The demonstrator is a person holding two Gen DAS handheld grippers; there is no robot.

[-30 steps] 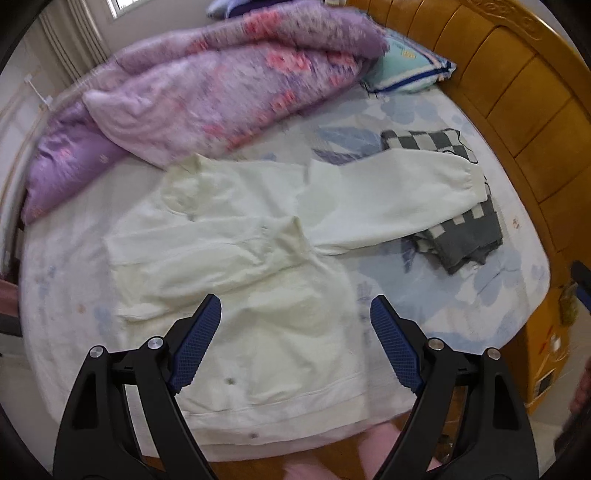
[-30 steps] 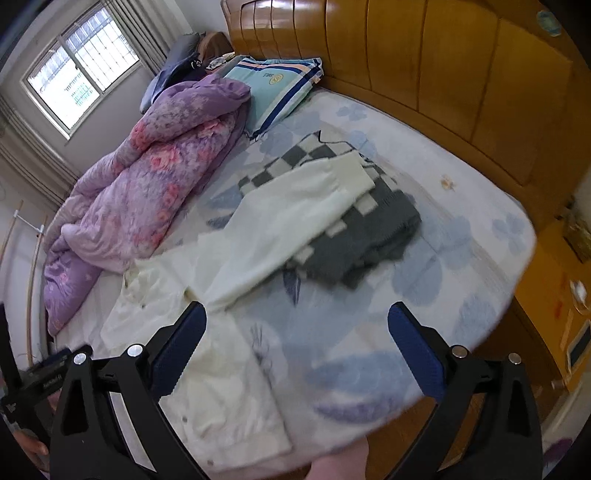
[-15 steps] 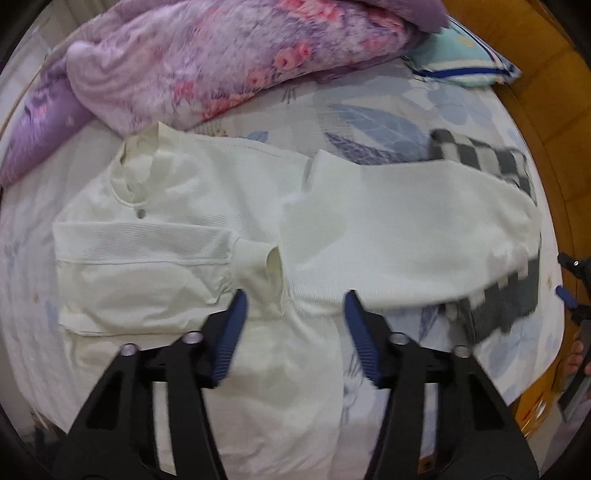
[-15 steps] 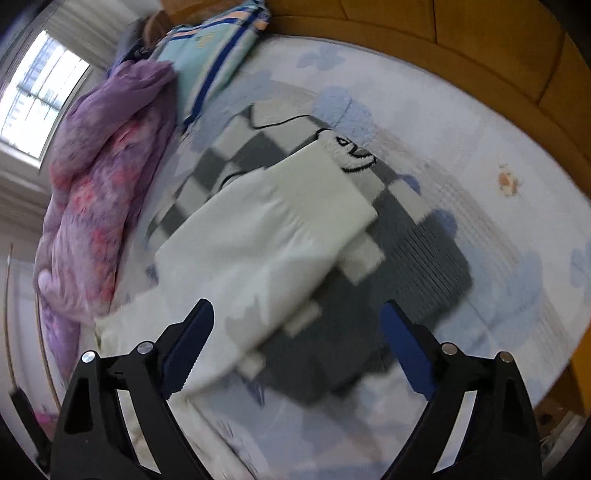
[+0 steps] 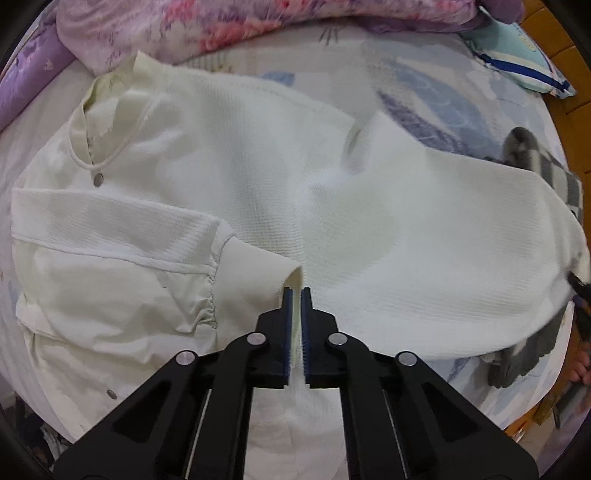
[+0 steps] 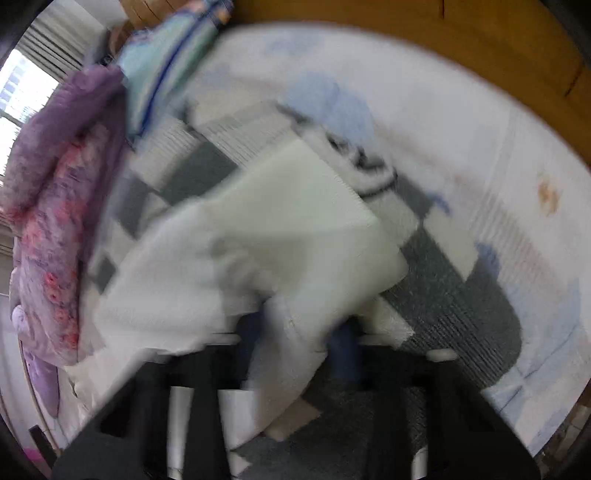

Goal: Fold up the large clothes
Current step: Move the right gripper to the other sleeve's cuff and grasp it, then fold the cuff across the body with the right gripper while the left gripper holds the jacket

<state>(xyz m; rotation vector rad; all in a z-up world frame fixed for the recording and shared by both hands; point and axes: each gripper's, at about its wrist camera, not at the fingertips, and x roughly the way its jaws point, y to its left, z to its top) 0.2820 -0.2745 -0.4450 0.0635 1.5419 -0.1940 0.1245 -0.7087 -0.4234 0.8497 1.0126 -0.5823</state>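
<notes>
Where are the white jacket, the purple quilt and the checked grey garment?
white jacket [image 5: 229,177]: left wrist view, on its chest.
purple quilt [image 5: 229,26]: left wrist view, on its floral top.
checked grey garment [image 6: 476,310]: right wrist view, on its grey part.

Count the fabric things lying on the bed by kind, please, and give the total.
Cream jacket: 1
Grey checked garment: 1
Purple floral quilt: 1
Striped pillow: 1
Total: 4
</notes>
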